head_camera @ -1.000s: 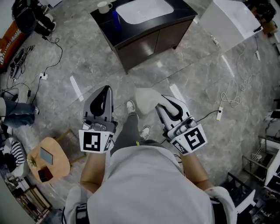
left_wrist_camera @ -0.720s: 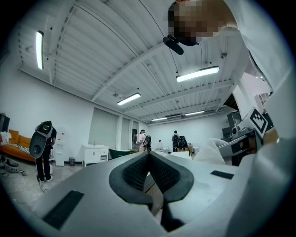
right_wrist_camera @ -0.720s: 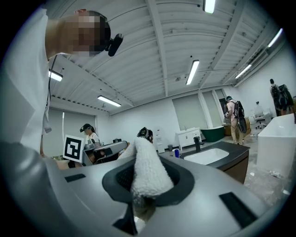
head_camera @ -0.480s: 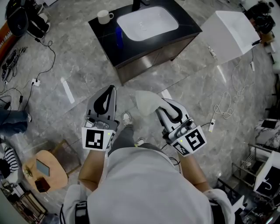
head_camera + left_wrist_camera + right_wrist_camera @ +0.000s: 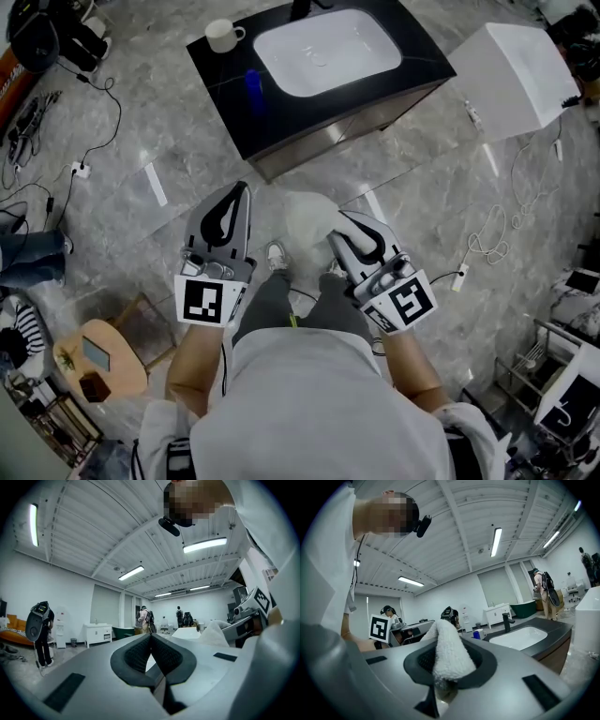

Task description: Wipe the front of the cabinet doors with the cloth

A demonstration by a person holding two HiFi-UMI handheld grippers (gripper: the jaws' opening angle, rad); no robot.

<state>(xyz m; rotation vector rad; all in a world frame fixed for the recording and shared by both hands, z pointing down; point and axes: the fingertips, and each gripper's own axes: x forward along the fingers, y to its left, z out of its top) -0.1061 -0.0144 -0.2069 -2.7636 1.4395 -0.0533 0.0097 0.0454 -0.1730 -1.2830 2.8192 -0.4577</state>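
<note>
Right gripper (image 5: pixel 349 234) first: its 2 jaws are clamped on the white cloth (image 5: pixel 309 216), and the right gripper view shows the terry fabric bunched up and bulging out between the pads. Left gripper (image 5: pixel 230 202) alongside it has its 2 jaws pressed together with nothing between them. Both are held out in front of the person, pointing toward the cabinet (image 5: pixel 281 122).

The cloth is up in the air on the near side of the cabinet, well short of the brown cabinet doors (image 5: pixel 370 122) and not touching them. The left gripper sits off the cabinet's near-left corner, just as far back from the front.

Out to the cabinet itself: a black top with a white basin (image 5: pixel 323 52) sunk into it, a white cup (image 5: pixel 223 36) on the top's far-left corner, and a small blue thing (image 5: pixel 251 84) on the top left of the basin; what it is I cannot tell. A white box (image 5: pixel 520 66) stands on the grey marble floor (image 5: pixel 422 197) to the cabinet's right. Cables (image 5: pixel 497 234) trail over the floor to the cabinet's near right, and a low round wooden table (image 5: pixel 103 352) stands far off to its near left.
</note>
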